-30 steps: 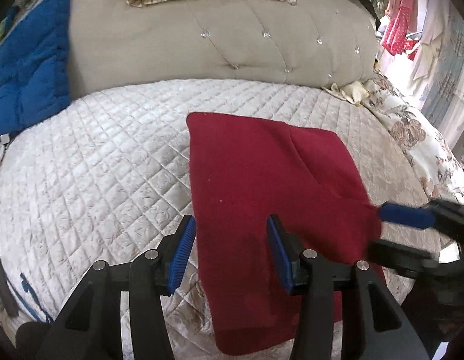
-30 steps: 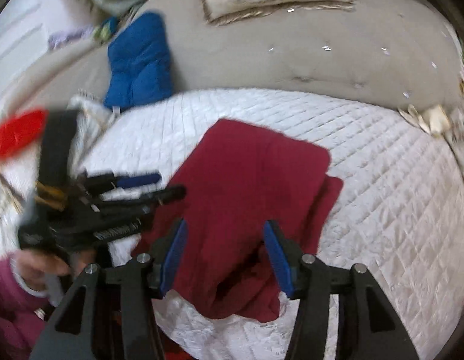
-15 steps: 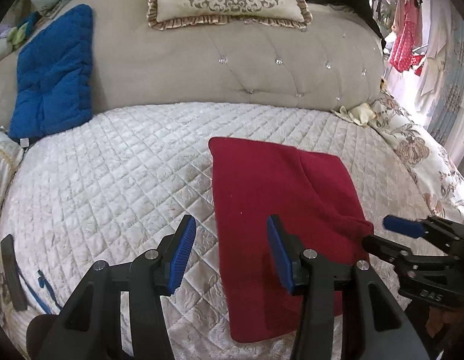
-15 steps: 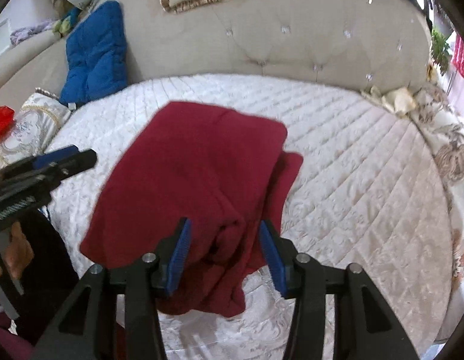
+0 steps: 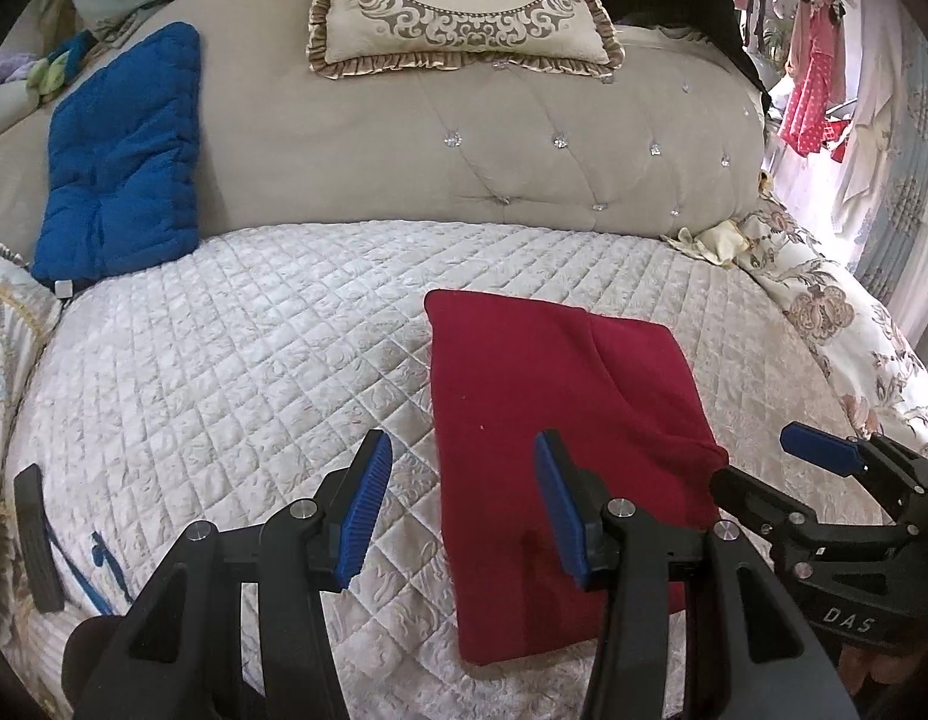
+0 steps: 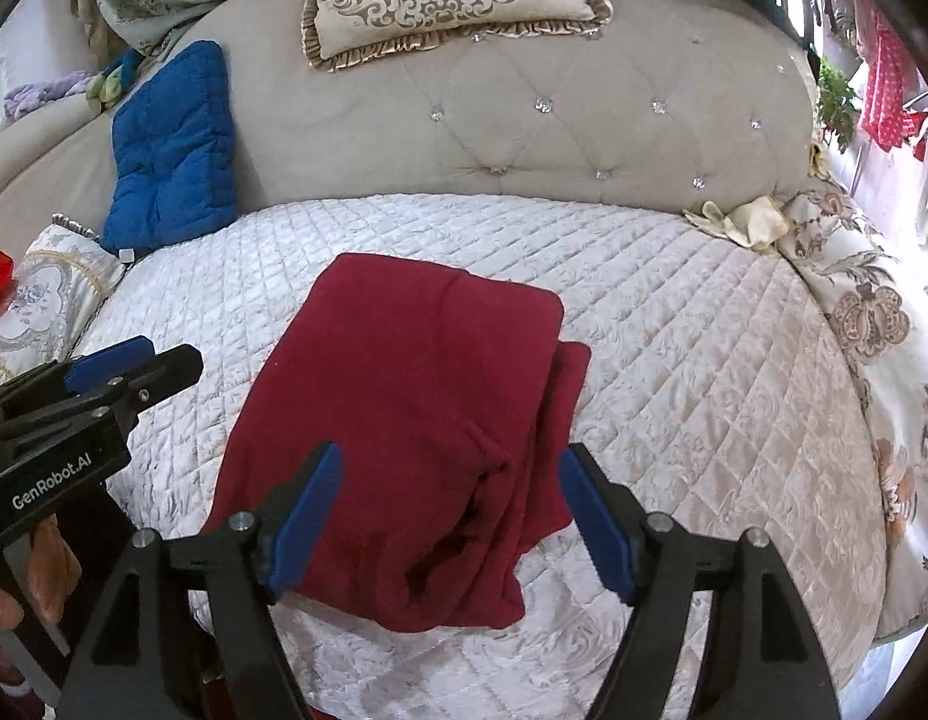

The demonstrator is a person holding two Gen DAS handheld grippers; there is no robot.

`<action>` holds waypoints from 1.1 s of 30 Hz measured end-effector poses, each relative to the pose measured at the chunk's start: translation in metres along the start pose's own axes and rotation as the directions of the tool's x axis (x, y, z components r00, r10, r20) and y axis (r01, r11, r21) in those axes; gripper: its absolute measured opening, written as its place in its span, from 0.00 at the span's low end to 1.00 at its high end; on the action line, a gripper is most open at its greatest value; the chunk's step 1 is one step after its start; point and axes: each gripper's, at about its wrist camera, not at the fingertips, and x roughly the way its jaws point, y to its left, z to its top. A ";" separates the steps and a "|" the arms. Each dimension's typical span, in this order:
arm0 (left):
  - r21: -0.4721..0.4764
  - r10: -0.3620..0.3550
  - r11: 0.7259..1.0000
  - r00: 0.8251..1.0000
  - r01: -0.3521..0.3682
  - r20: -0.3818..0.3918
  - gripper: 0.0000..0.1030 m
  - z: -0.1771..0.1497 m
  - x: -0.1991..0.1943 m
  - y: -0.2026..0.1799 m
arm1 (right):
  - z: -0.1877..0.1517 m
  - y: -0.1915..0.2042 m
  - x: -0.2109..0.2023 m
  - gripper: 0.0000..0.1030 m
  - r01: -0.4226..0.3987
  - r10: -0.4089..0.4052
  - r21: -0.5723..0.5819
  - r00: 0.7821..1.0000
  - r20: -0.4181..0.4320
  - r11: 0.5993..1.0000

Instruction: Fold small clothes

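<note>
A dark red garment [image 5: 547, 420] lies folded into a long strip on the white quilted bed [image 5: 224, 360]. It also shows in the right wrist view [image 6: 416, 408], with rumpled layers at its near right end. My left gripper [image 5: 461, 507] is open and empty, above the garment's left edge near the bed's front. My right gripper [image 6: 452, 516] is open and empty, above the garment's near end. The right gripper shows at the right of the left wrist view [image 5: 823, 480], and the left gripper at the left of the right wrist view [image 6: 110, 372].
A grey tufted headboard [image 5: 464, 150] with an ornate cushion [image 5: 464, 0] stands behind the bed. A blue cushion [image 5: 122, 156] leans at the back left. A floral cover [image 6: 871, 312] drapes the right side. A dark flat object [image 5: 38, 546] lies at the bed's left front.
Both grippers have drawn back and up from the garment, and the right one has turned to face the headboard. The garment lies flat and still. Both stayed open.
</note>
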 end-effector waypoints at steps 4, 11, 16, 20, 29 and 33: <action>0.002 0.011 1.000 1.000 -0.011 0.004 0.27 0.000 -0.001 0.000 | 0.000 0.007 -0.002 0.81 0.020 -0.019 -0.019 1.000 0.016 1.000; -0.008 0.020 1.000 1.000 -0.020 -0.005 0.27 -0.002 0.001 0.001 | 0.002 0.010 0.001 0.82 0.038 -0.038 0.004 0.999 0.014 0.999; -0.015 0.028 1.000 1.000 -0.028 -0.015 0.27 -0.003 0.006 0.003 | 0.002 0.009 0.004 0.82 0.043 -0.043 0.020 0.999 0.002 0.999; -0.022 0.036 0.999 0.999 -0.036 -0.012 0.27 -0.004 0.008 0.005 | 0.002 0.007 0.007 0.82 0.050 -0.050 0.034 0.999 -0.003 0.998; -0.022 0.041 0.999 0.999 -0.041 -0.018 0.27 -0.005 0.014 0.007 | 0.003 0.005 0.013 0.82 0.059 -0.058 0.045 0.998 -0.018 0.997; -0.022 0.040 0.999 0.999 -0.041 -0.021 0.27 -0.005 0.015 0.007 | 0.003 0.004 0.015 0.82 0.062 -0.061 0.047 0.998 -0.019 0.997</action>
